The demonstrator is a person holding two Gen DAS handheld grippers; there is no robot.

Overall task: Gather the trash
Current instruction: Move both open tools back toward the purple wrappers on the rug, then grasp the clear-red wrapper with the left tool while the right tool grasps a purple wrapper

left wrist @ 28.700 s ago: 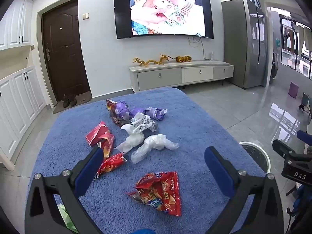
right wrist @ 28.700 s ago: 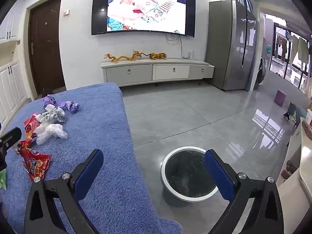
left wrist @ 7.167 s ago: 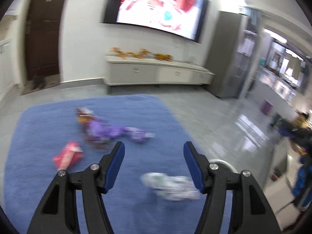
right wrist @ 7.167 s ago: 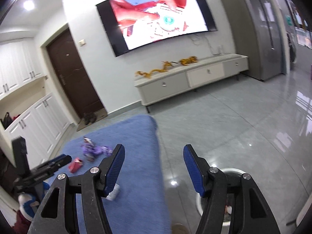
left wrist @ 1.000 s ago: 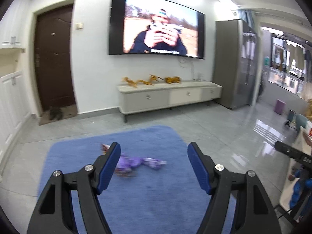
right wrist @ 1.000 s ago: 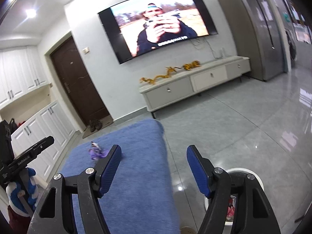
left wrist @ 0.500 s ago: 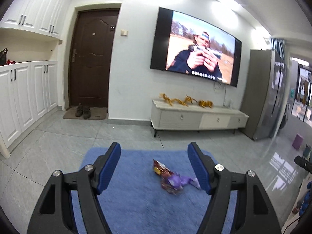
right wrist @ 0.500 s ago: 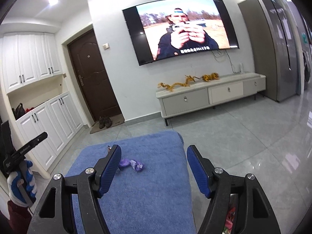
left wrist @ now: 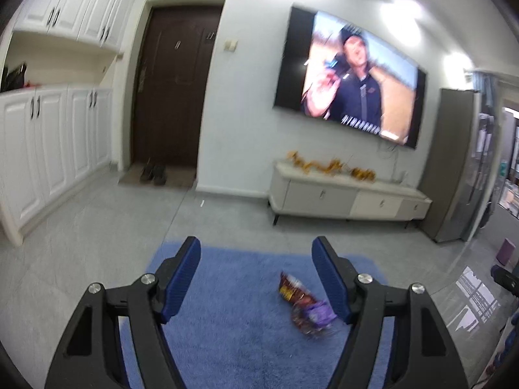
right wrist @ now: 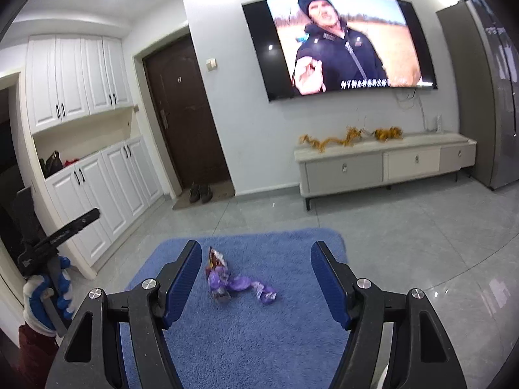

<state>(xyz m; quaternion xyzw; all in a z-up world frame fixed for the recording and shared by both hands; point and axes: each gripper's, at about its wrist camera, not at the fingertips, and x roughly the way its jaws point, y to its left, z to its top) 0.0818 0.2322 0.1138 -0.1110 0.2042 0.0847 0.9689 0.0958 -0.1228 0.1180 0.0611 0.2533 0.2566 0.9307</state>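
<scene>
With most wrappers cleared since the start, we hold the left gripper [left wrist: 256, 278] and right gripper [right wrist: 256, 278] spread and empty; only the purple wrapper cluster [right wrist: 238, 283] remains on the blue rug [right wrist: 259, 340].

Two wrappers lie on one rug [right wrist: 259, 340]: one dark red [right wrist: 216, 259], one purple [right wrist: 240, 285]; also one television [right wrist: 337, 42], one door [right wrist: 185, 116], one pair of shoes [right wrist: 199, 193], two grippers [left wrist: 256, 278] [right wrist: 254, 278].
</scene>
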